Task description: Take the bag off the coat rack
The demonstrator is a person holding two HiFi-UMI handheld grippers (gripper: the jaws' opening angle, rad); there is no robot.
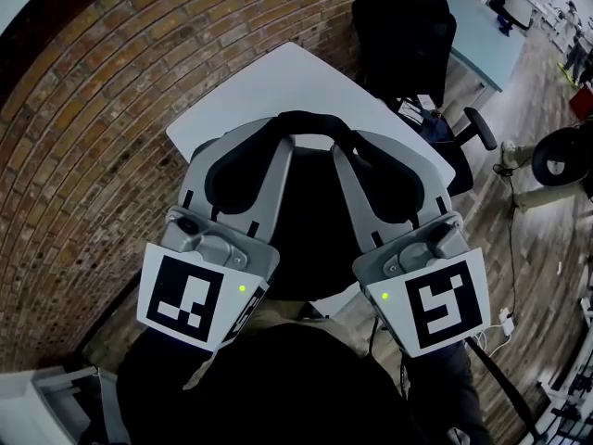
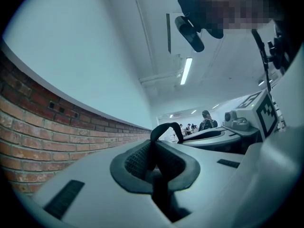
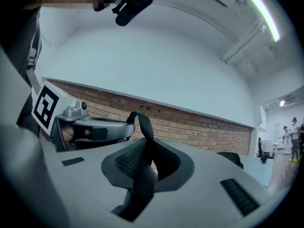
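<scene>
A white table (image 1: 278,77) stands near a brick wall (image 1: 111,109), a black office chair (image 1: 408,35) beyond it, beside a pale blue desk (image 1: 486,40).

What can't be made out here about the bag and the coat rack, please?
- Coat rack: in no view.
- Bag: head view, sides covered by the left hand-held gripper and right hand-held gripper.
- Strap: both gripper views, lower part out of sight between the jaws.
- Distant people: left gripper view, too small.
</scene>
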